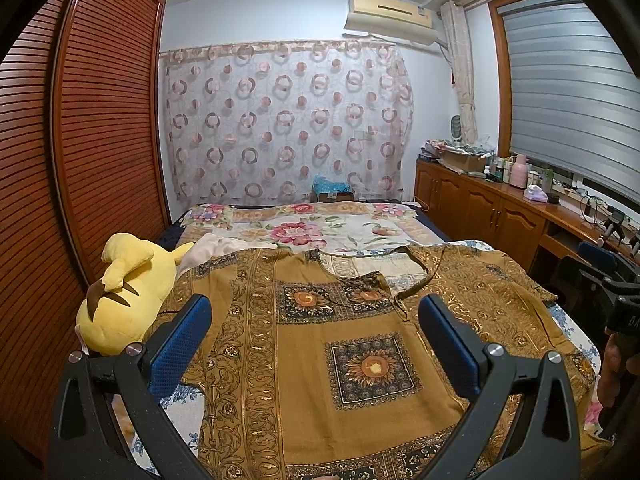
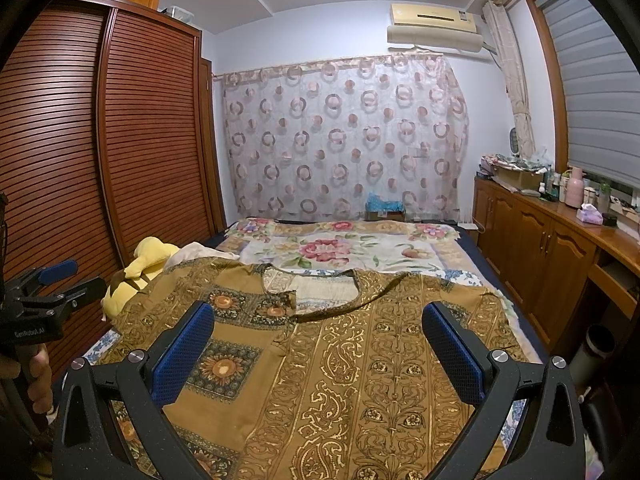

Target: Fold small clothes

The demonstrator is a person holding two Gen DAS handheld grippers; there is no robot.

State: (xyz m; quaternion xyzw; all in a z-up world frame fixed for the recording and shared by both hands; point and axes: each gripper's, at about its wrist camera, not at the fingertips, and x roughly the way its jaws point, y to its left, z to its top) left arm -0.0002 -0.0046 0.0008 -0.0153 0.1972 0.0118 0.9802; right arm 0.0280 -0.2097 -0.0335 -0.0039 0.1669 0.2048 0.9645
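Blouse point(image 1: 320, 344), brown-gold with sunflower squares and scrollwork bands, lies spread flat, front up, across the near end of the bed point(image 1: 340, 232), neckline toward the far wall and both short sleeves laid out to the sides. Left gripper point(image 1: 316, 344) hovers over the garment's left half with its blue-padded jaws wide apart and nothing between them. Right gripper point(image 2: 320, 352) hovers over the right half, likewise spread wide and empty; each tool also appears at the edge of the other's view, held by a hand point(image 2: 38, 376). Yellow plush toy point(image 1: 124, 292) lies at the bed's left edge, its body touching the blouse's left sleeve, with a pale cloth point(image 1: 220, 250) just behind it. Floral bedspread point(image 2: 344, 248) covers the mattress beyond the collar. Containers: an open cardboard box point(image 1: 460, 160) sits on the wooden sideboard point(image 1: 492, 208) at right, beside cloth and small items that cannot be identified; bottles and a pink flask point(image 2: 576, 186) stand near it. A second box with blue material point(image 2: 382, 204) rests past the bed's far end, below the ring-patterned curtain point(image 1: 280, 120).
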